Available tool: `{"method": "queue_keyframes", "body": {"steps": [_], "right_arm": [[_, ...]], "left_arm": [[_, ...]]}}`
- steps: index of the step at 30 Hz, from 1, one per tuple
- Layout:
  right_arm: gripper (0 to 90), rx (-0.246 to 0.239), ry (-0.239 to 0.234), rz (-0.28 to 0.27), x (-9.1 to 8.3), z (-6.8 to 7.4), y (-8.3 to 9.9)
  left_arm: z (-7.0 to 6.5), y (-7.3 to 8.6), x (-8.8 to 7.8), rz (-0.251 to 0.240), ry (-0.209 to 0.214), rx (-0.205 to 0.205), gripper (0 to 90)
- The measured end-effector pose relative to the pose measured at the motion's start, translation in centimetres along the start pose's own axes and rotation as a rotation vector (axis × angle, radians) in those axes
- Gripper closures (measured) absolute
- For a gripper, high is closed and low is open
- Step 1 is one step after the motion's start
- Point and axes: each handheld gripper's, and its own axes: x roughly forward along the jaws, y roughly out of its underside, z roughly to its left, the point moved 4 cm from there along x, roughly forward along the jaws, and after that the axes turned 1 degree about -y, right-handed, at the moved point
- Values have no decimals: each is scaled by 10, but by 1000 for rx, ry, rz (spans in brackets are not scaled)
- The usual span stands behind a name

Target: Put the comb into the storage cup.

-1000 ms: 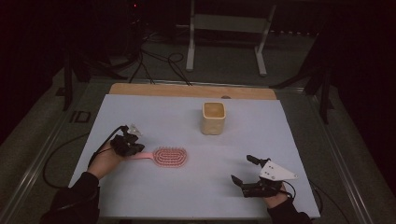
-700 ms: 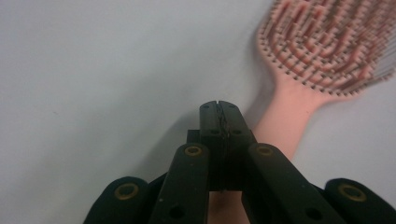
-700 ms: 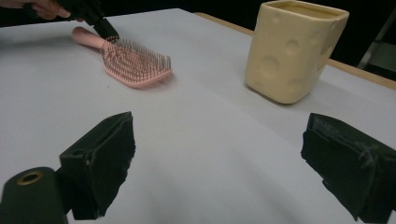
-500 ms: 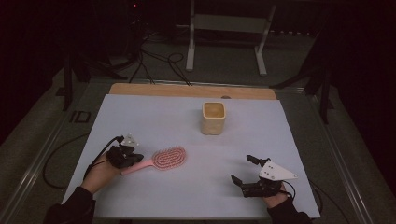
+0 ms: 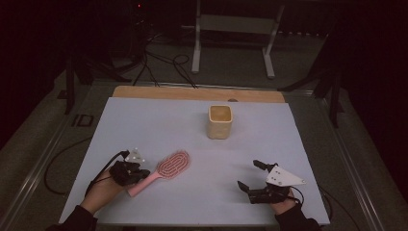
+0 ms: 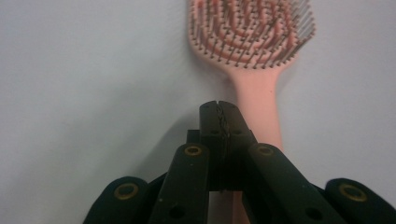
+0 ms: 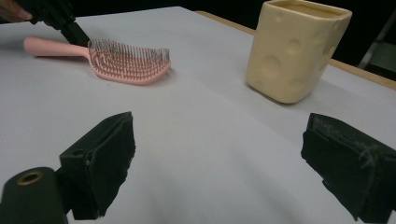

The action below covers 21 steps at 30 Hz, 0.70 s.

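Note:
A pink hairbrush [image 5: 174, 163] lies bristles-up at the near left of the table, its handle pointing toward the person's left hand. My left gripper [image 5: 136, 172] is shut and rests against that handle. In the left gripper view the closed fingertips [image 6: 219, 106] hold nothing, and the brush handle [image 6: 258, 105] runs just to their right. A cream cup [image 5: 220, 121] with round dimples stands upright at mid table. My right gripper [image 5: 249, 174] is open at the near right, its fingers [image 7: 100, 163] wide apart over bare table. It faces the cup [image 7: 299, 51] and the brush [image 7: 126, 60].
The white tabletop [image 5: 159, 125] has a wooden strip [image 5: 197, 93] along its far edge. Beyond it, on the dark floor, stand a metal stand [image 5: 233, 38] and loose cables [image 5: 163, 62]. A cable [image 5: 62, 163] trails off the table's left side from my left gripper.
The left hand and gripper have drawn back toward the person. The brush has turned with them, so its handle now points down-left instead of straight left. The right gripper has stayed still.

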Motion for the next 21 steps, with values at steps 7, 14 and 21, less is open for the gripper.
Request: {"method": "queue_keyframes", "body": {"steps": [7, 14, 21], "right_arm": [[94, 2, -1, 3, 1, 0, 0], [94, 3, 1, 3, 1, -1, 0], [94, 2, 0, 4, 1, 0, 0]], "left_arm": [[-10, 4, 1, 8, 25, 6, 896], [-8, 5, -3, 3, 4, -8, 893], [-2, 2, -16, -13, -49, -56, 850]]}}
